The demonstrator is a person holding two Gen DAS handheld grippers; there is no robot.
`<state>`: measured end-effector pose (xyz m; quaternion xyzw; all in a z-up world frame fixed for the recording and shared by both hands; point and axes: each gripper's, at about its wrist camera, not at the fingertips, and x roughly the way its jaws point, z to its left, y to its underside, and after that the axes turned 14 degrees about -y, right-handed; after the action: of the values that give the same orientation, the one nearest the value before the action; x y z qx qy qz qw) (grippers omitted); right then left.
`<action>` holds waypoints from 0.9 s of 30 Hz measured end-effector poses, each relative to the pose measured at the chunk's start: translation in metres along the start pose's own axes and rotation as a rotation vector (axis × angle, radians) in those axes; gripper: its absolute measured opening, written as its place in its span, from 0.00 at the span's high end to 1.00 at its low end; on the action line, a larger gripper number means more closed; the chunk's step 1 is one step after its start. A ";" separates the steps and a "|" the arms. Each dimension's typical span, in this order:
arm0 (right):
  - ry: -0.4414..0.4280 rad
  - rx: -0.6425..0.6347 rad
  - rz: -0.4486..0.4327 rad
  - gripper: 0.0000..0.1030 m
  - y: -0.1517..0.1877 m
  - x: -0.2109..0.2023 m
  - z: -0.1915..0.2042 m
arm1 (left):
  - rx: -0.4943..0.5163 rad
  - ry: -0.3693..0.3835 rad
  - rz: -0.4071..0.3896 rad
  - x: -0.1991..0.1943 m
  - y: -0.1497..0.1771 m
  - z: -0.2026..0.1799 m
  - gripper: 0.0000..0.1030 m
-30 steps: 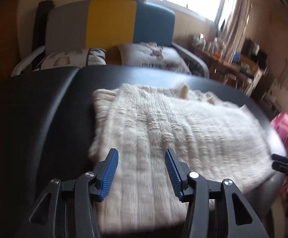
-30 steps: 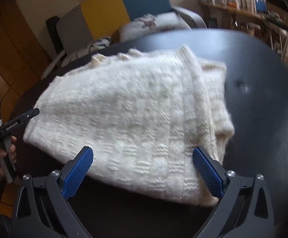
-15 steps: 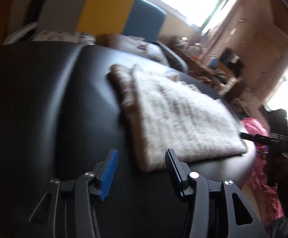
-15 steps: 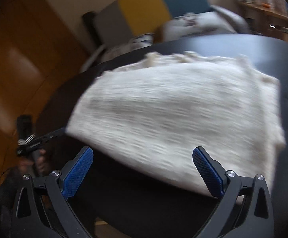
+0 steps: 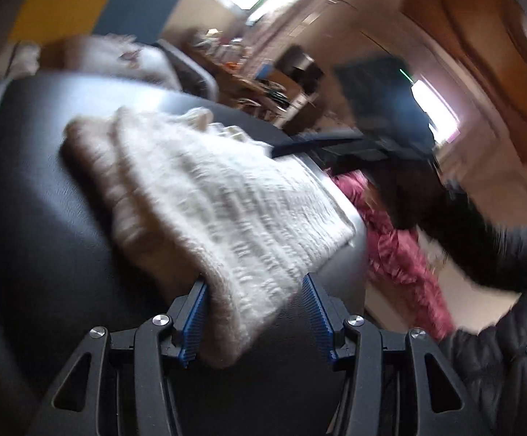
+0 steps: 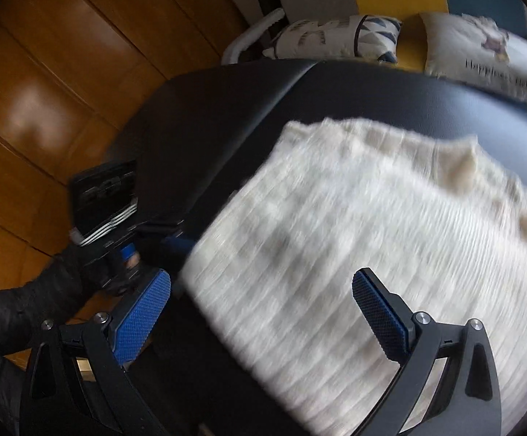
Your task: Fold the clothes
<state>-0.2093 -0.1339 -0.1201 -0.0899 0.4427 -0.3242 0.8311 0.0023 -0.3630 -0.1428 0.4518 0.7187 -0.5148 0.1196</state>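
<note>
While the sweater [image 5: 227, 200] lies folded | left hand-held gripper [image 5: 256, 316] straddles its corner, agape

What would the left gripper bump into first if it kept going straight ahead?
Most likely the cream knitted sweater. The left gripper is open, and the sweater's near corner already lies between its fingers, on the black table. The picture is blurry, so contact is uncertain.

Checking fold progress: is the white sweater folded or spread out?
Folded: the white sweater shows stacked layers along its left edge.

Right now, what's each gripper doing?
Left gripper: open, jaws straddling the white sweater's near corner, not clamped.
Right gripper: open, holding nothing.
</note>
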 end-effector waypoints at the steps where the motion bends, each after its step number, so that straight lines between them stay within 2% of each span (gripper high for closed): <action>1: 0.020 -0.003 0.010 0.01 -0.007 0.004 -0.002 | 0.006 -0.011 -0.002 -0.001 -0.002 0.001 0.51; 3: 0.046 -0.015 0.036 0.01 -0.015 0.010 -0.002 | 0.018 -0.032 -0.006 -0.002 -0.006 0.004 0.51; 5: 0.061 -0.025 0.064 0.01 -0.022 0.018 -0.002 | 0.035 -0.011 0.008 0.002 -0.004 0.005 0.51; 6: 0.060 -0.026 0.079 0.01 -0.025 0.023 -0.002 | 0.047 0.001 0.023 0.004 -0.002 0.004 0.51; 8: 0.063 -0.031 0.099 0.01 -0.030 0.030 0.000 | 0.079 0.022 0.108 0.020 0.003 0.002 0.51; 11: 0.057 -0.043 0.132 0.01 -0.036 0.046 0.001 | 0.096 0.042 0.141 0.022 0.008 0.002 0.52; 12: 0.060 -0.046 0.143 0.01 -0.038 0.052 0.001 | 0.105 0.058 0.147 0.020 0.007 0.000 0.61; 13: 0.056 -0.046 0.151 0.01 -0.040 0.056 0.001 | 0.140 0.078 0.130 0.014 0.008 -0.007 0.65; 15: 0.049 -0.046 0.161 0.01 -0.045 0.063 0.001 | 0.208 0.117 0.097 0.002 0.008 -0.021 0.80; 16: 0.051 -0.047 0.162 0.01 -0.048 0.066 0.001 | 0.231 0.119 0.086 -0.002 0.008 -0.025 0.84; 17: 0.060 -0.044 0.168 0.01 -0.049 0.070 -0.001 | 0.254 0.116 0.077 -0.006 0.009 -0.028 0.93; 22: 0.136 -0.050 0.212 0.01 -0.047 0.092 -0.010 | 0.321 -0.035 0.162 0.017 0.026 -0.029 0.95; 24: 0.204 -0.129 0.255 0.01 -0.042 0.100 -0.002 | 0.308 -0.041 0.122 0.007 0.025 -0.031 0.95; 27: 0.288 -0.207 0.278 0.12 -0.041 0.104 0.009 | 0.320 -0.084 0.084 -0.001 0.029 -0.035 0.95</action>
<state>-0.1794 -0.2307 -0.1671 -0.0656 0.5957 -0.1688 0.7825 0.0358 -0.3321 -0.1451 0.4731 0.6022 -0.6356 0.0974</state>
